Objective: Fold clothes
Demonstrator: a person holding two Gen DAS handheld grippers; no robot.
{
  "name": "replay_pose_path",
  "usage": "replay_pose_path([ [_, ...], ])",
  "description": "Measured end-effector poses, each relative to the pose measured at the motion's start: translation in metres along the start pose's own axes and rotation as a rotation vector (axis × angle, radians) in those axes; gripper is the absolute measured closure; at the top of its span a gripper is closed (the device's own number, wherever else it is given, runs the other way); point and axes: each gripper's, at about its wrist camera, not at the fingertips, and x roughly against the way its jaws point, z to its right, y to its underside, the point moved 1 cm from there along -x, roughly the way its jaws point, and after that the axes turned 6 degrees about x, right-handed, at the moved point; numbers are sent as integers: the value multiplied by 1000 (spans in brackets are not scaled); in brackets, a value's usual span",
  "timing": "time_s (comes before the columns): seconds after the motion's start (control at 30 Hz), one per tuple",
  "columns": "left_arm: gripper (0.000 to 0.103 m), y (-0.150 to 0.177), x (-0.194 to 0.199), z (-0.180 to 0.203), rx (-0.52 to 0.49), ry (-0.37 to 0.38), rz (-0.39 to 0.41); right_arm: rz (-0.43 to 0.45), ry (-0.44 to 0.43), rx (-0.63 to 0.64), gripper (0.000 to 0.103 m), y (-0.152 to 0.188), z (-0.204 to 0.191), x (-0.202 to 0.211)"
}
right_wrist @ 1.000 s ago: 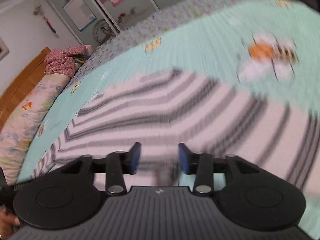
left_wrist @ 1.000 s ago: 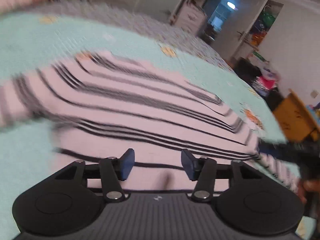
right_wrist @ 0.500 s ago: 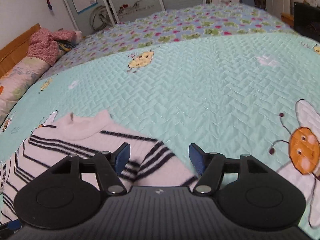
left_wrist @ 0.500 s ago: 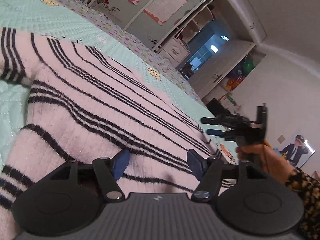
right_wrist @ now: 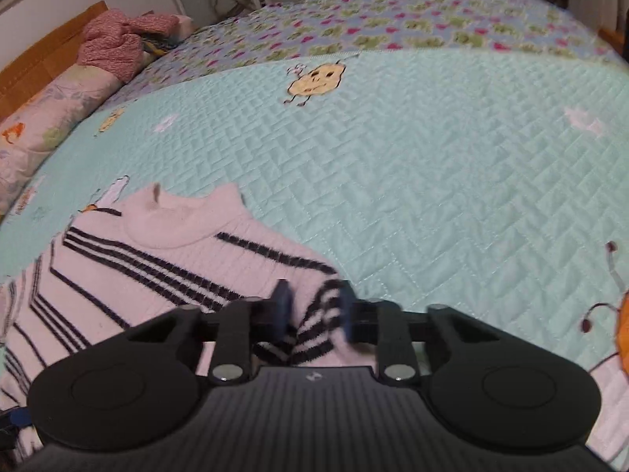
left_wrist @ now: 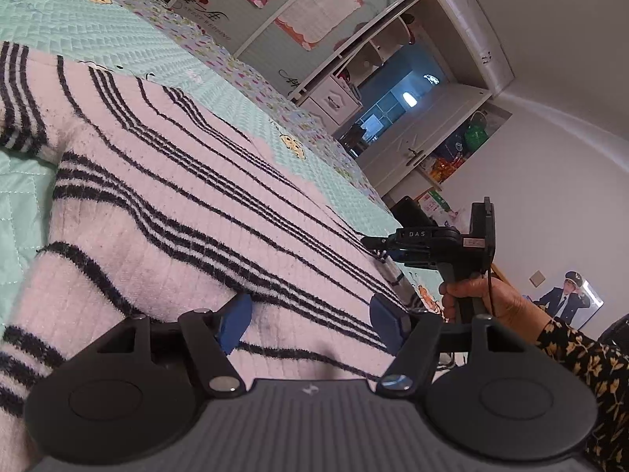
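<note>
A pink sweater with black stripes (left_wrist: 177, 204) lies flat on the mint quilt (left_wrist: 39, 11), its collar (right_wrist: 165, 220) toward the headboard. My left gripper (left_wrist: 310, 322) rests low over the sweater's near edge. Its jaws are opening, the blue pads wide apart with knit lying beneath them, not pinched. My right gripper (right_wrist: 314, 306) is closing on a bunched striped fold of the sweater (right_wrist: 129, 275) at the shoulder, and the fabric puckers between its pads. In the left wrist view the right gripper (left_wrist: 377, 242) sits at the sweater's far edge, held by a hand (left_wrist: 471, 295).
The quilt (right_wrist: 432, 157) stretches bare beyond the collar. A red cloth bundle (right_wrist: 122, 39) and a pillow (right_wrist: 51, 118) lie by the wooden headboard (right_wrist: 39, 51). White cabinets and a doorway (left_wrist: 393, 110) stand past the bed's edge. A floral sleeve (left_wrist: 582, 358) is at right.
The right gripper swept across the sweater to its shoulder and its pads came together on a striped fold. The left gripper dropped low to the near edge and its pads spread wider.
</note>
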Motion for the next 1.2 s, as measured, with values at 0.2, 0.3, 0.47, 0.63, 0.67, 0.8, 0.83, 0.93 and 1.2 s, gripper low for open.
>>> replay_pose_path([
  [0.2, 33, -1, -1, 1, 4, 2, 0, 170, 3, 169, 92, 16, -63, 52],
  [0.3, 33, -2, -2, 1, 6, 2, 0, 154, -54, 340, 103, 49, -121, 67],
  [0.47, 33, -3, -3, 2, 7, 3, -1, 44, -98, 519, 103, 106, -186, 63],
  [0.63, 32, -2, -3, 1, 5, 1, 1, 175, 156, 525, 76, 90, -172, 68],
  [0.67, 32, -2, -3, 1, 6, 2, 1, 217, 217, 525, 62, 78, -161, 67],
  [0.8, 32, -3, -3, 0, 12, 8, 1, 201, 289, 425, 20, 23, -93, 43],
  [0.83, 32, -3, -3, 0, 14, 9, 1, 174, 282, 367, 20, 11, -73, 36],
  [0.93, 32, -4, -3, -1, 16, 11, 1, 81, 152, 184, 20, -9, -20, 14],
  [1.2, 32, -4, -5, -1, 14, 11, 3, 28, 58, 162, 56, 4, -27, -38],
])
